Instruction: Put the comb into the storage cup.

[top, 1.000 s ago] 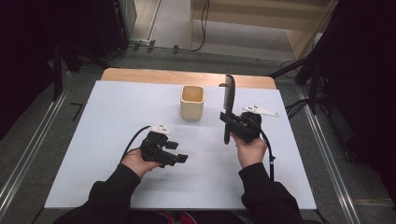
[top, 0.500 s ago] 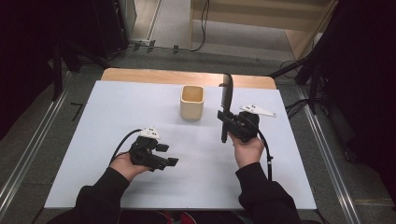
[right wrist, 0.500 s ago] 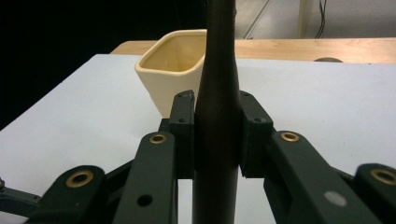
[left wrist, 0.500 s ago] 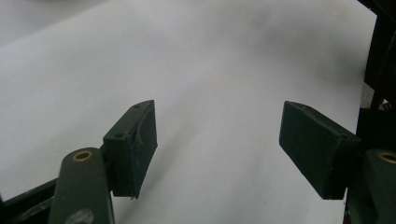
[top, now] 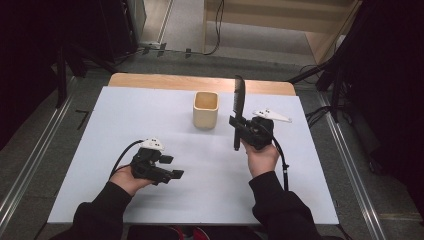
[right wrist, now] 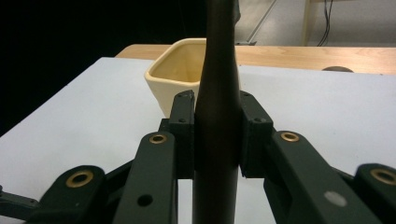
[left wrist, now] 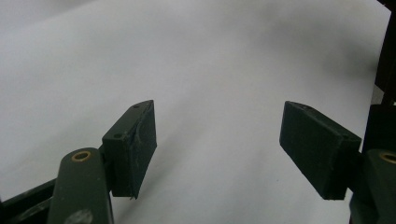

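My right gripper [top: 238, 126] is shut on the handle of a long black tool [top: 239, 97], perhaps a comb, and holds it upright just right of a cream square cup [top: 206, 110]. In the right gripper view the dark handle [right wrist: 217, 93] stands clamped between the pads of the right gripper [right wrist: 217, 135], with the cup [right wrist: 173, 79] behind it to the left. My left gripper [top: 172, 166] hovers low over the near left of the white table top [top: 150, 110]. The left gripper [left wrist: 217, 140] is open, with bare white surface between its pads.
A wooden strip [top: 175, 80] runs along the table's far edge. Metal rails [top: 30, 165] flank the table on both sides, and the floor behind carries cables [top: 215, 30]. Dark curtains close in on the left and right.
The left hand has drifted to the left and slightly nearer with its gripper still open. The right hand has stayed put with the tool held upright.
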`<state>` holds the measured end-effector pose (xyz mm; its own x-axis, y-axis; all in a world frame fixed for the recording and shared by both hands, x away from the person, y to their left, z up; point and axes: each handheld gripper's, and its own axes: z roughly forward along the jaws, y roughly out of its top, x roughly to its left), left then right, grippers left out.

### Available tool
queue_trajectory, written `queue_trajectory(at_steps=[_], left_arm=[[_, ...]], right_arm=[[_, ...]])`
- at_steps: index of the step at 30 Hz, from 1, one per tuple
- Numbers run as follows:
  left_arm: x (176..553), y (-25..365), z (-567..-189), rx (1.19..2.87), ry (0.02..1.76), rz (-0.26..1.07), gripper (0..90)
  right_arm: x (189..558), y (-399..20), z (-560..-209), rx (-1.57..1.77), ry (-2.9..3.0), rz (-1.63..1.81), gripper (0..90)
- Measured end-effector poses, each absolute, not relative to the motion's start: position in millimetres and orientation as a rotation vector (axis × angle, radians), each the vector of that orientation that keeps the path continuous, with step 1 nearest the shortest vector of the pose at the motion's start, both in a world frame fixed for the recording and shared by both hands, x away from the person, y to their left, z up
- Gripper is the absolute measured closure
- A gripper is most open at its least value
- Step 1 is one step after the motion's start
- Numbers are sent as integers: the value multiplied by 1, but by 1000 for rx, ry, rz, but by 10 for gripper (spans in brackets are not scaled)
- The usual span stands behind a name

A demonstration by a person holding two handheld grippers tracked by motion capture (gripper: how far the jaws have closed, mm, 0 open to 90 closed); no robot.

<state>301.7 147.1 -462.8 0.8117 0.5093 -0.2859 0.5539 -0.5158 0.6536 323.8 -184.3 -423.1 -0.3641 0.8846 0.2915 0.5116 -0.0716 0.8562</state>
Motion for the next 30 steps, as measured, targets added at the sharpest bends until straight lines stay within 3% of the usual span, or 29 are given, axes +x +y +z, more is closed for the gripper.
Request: queue_trajectory(at_steps=[30], left_arm=[[297, 172, -463, 2201, 847, -58, 278]], right_arm=[[348, -157, -404, 1441, 1820, 1468, 697]])
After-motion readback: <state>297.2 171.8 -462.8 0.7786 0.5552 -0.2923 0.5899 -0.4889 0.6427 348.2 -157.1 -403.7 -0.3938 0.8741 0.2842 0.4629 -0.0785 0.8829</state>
